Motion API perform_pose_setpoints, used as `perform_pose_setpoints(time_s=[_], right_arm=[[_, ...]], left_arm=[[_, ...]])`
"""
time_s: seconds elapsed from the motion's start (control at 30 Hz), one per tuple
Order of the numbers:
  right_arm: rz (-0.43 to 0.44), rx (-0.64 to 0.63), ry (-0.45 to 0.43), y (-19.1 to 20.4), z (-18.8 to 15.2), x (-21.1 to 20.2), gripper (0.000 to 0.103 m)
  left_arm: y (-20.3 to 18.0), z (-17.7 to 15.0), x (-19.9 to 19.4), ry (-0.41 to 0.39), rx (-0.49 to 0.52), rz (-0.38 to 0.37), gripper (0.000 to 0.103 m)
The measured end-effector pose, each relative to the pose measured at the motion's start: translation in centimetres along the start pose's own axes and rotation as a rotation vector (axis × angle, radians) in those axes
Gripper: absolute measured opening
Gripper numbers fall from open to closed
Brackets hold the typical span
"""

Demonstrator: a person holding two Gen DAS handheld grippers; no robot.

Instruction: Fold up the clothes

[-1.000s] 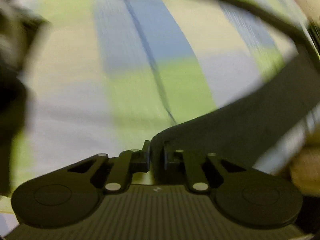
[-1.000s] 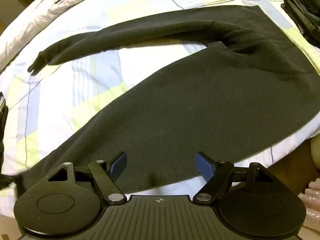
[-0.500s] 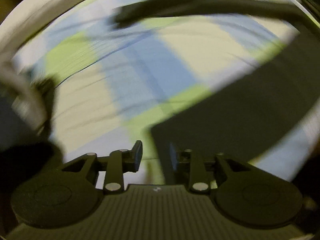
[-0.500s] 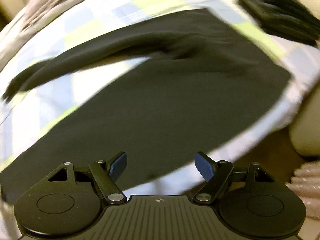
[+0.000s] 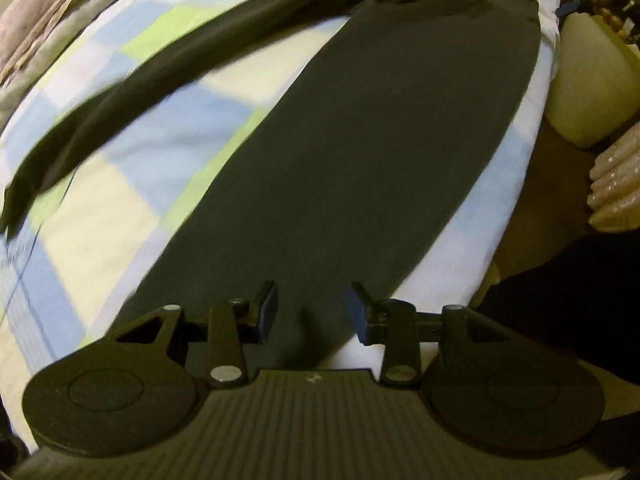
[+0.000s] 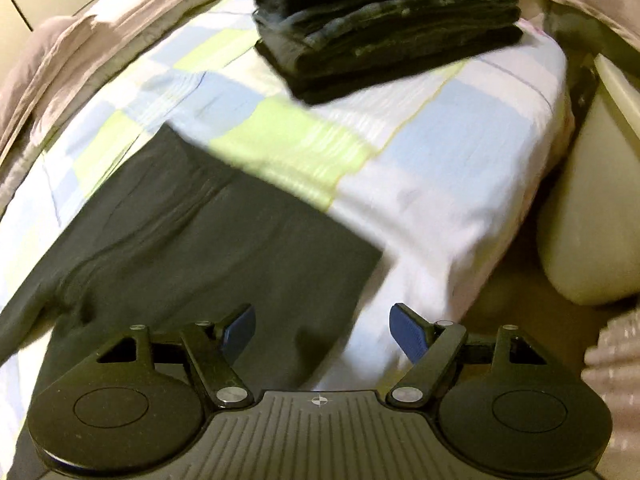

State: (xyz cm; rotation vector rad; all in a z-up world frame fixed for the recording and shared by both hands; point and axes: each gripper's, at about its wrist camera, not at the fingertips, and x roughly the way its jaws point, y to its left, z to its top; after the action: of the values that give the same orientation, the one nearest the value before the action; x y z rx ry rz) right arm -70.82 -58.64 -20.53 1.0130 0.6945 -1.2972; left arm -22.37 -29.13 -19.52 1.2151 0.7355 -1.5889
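Observation:
A pair of black trousers lies spread flat on the checked bedsheet, its two legs forming a V. My left gripper is open just over the hem end of the nearer leg, holding nothing. In the right wrist view the waist end of the trousers lies near the bed's front edge. My right gripper is open above that waist corner, with nothing between its fingers.
A stack of folded dark clothes sits at the far right of the bed. A grey blanket lines the far edge. A cream rounded object stands beside the bed. A dark sleeve shows at the right.
My left gripper opened, let go of the trouser leg, and pulled back over the hem. My right gripper swung right toward the waist end, bringing the folded stack into view.

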Motion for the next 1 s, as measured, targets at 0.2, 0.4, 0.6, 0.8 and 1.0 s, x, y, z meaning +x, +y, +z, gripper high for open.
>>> perform_pose_setpoints(time_s=[0.2,0.4,0.6,0.8,1.0], right_arm=[[0.121,-0.179,-0.029,1.7,4.8,0.5,0.078],[0.270,-0.385,0.048,8.1,7.9,4.0,0.074],[0.241,-0.451,0.112,10.9,9.2,9.0,0.054],[0.233,-0.598,0.166,11.7,10.0,13.6,0.054],[0.281,-0.776,0.194,11.6,10.0,14.7,0.021]], left_arm=[[1.2,5.1,-0.6,-0.030,-0.041,0.078,0.041],[4.5,7.5,-0.4,-0.052,-0.062,0.121,0.044],[5.6,8.8,2.3,-0.031,-0.045,0.082,0.044],[5.8,10.5,5.0,0.002,-0.026,0.049,0.045],[1.3,15.4,6.3,-0.014,0.010,-0.004,0.045]])
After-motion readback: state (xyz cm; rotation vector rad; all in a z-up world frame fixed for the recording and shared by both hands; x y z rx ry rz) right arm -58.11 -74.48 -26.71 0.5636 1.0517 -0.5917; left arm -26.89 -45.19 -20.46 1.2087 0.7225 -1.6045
